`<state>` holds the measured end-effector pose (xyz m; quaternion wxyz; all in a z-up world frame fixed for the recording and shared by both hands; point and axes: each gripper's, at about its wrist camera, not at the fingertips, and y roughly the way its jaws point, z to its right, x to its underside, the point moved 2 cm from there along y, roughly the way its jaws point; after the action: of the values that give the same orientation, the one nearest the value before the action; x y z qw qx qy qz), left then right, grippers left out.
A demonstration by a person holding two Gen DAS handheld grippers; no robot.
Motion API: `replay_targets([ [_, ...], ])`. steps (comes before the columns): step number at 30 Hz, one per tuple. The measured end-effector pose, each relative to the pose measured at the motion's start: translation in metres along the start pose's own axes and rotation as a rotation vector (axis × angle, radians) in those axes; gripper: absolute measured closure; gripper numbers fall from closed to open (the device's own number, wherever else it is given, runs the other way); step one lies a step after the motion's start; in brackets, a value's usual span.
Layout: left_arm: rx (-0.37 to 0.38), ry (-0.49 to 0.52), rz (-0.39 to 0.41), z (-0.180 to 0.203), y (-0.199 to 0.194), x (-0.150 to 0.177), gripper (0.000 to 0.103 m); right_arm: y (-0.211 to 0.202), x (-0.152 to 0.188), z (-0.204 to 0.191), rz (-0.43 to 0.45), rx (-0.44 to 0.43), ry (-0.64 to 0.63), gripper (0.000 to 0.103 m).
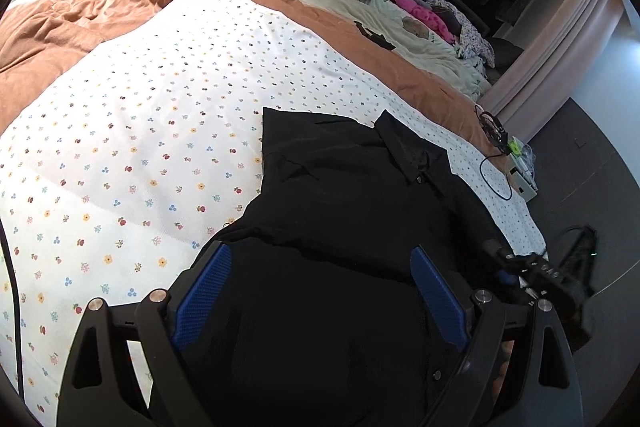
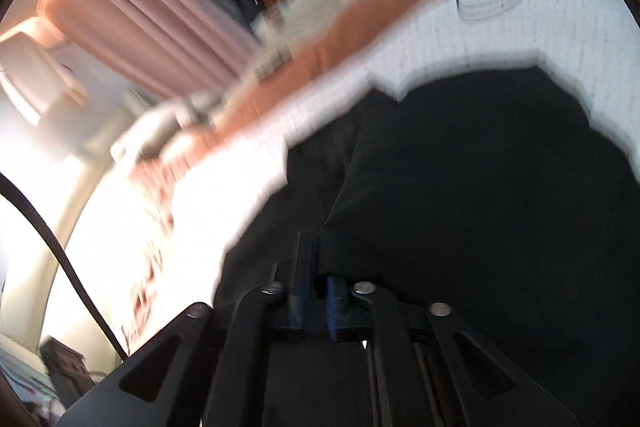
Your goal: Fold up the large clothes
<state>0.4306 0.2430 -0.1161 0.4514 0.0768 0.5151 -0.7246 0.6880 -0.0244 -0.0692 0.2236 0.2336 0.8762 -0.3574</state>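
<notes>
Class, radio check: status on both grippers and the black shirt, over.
Left gripper open, above black shirt. Right gripper shut on shirt fabric, view blurred. Shirt on floral sheet; black cable loops beside the collar.

Shirt [image 1: 340, 187] on sheet [image 1: 140, 147] atop quilt [image 1: 100, 7]; clothes pile [image 1: 432, 15] behind, cable [image 1: 496, 179] right.

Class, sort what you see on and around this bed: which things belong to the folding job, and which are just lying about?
Job:
black collared shirt
left gripper, open
right gripper, shut on shirt fabric

Lying about:
floral sheet
orange quilt
pink clothes pile
black cable
</notes>
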Motion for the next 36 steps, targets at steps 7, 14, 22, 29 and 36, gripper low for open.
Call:
replay_targets([
  [7, -0.011, 0.019, -0.005, 0.007, 0.003, 0.004, 0.010, -0.007, -0.002, 0.032, -0.119, -0.032, 0.091, 0.024],
  [14, 0.002, 0.039, -0.007, 0.017, 0.002, 0.008, 0.010, -0.087, 0.019, 0.069, -0.075, 0.019, 0.186, 0.024],
  [22, -0.001, 0.047, -0.009, 0.017, 0.002, 0.008, 0.010, -0.156, 0.022, 0.118, 0.004, 0.094, 0.325, 0.024],
  [29, -0.007, 0.043, -0.013, 0.014, 0.005, 0.008, 0.010, -0.183, 0.030, 0.142, 0.032, 0.158, 0.381, 0.040],
  [36, -0.001, 0.032, -0.007, 0.011, 0.002, 0.007, 0.010, -0.139, 0.039, 0.136, 0.016, 0.125, 0.406, 0.080],
])
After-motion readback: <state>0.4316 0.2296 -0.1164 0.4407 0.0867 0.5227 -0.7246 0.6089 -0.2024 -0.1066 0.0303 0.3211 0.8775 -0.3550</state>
